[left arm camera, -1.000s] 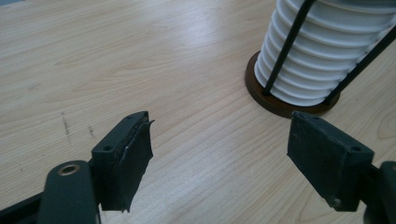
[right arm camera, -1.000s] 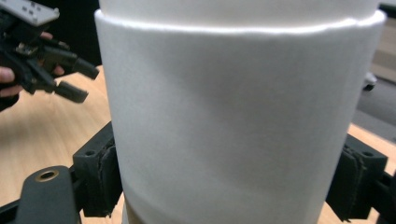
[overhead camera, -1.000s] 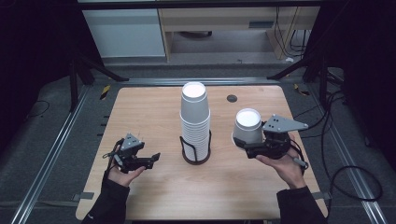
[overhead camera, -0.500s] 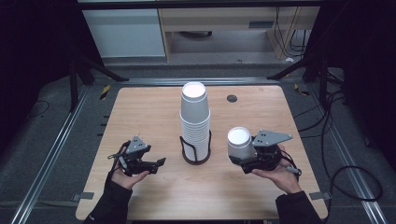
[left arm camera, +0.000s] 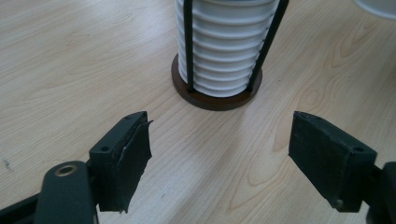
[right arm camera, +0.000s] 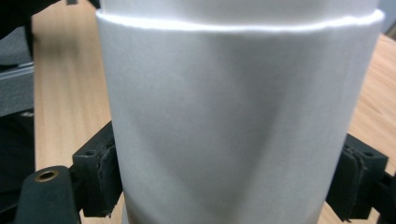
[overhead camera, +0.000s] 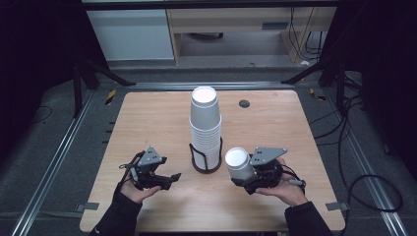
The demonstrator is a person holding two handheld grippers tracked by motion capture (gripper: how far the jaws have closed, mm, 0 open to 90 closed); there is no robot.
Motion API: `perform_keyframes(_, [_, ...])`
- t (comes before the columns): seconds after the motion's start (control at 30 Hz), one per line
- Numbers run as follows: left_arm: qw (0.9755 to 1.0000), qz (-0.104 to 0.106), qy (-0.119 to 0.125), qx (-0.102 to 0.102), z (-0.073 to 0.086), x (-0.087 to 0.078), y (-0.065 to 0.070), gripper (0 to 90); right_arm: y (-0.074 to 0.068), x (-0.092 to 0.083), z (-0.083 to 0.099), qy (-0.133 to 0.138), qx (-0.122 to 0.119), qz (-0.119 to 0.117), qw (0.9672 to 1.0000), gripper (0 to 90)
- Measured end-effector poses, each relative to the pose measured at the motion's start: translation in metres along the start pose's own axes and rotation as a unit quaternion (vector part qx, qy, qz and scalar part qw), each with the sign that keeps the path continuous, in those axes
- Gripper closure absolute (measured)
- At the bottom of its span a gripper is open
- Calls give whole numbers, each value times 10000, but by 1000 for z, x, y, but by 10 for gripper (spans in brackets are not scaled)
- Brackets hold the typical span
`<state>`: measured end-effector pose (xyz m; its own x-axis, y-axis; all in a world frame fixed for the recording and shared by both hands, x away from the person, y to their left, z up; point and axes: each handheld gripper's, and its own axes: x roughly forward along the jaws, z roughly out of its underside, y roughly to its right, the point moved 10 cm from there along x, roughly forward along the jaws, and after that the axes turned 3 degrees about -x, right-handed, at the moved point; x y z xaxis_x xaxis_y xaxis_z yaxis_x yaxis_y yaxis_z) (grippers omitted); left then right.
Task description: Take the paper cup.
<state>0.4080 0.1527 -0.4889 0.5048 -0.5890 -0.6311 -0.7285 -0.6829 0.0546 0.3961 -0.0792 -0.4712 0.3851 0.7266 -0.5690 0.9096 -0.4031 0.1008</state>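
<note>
Wooden bench [overhead camera: 147,118] under dim light, dark floor around it. At its middle stands a tall stack of white paper cups [overhead camera: 205,129] in a black wire holder [overhead camera: 206,160]. The right gripper [overhead camera: 255,173], just right of the holder, has its fingers closed on a single white cup [overhead camera: 239,163], denting its wall, mouth tilted up. The left gripper [overhead camera: 162,179], fingers spread wide and empty, points at the holder's base from the left, near it but apart.
</note>
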Motion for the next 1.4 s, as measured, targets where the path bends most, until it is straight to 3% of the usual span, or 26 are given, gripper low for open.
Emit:
perform_keyframes(0.37, [9995, 252, 24, 177, -7, -3, 17, 193, -17, 21, -2, -263, -266, -304, 9988, 157])
perform_keyframes(0.73, [9978, 602, 91, 263, -14, -2, 37, 168, -28, 45, -7, -592, -609, -535, 9950, 156])
perform_keyframes(1.4, [9948, 936, 96, 385, -19, 4, 62, 145, -43, 71, -12, -834, -867, -716, 9902, 156])
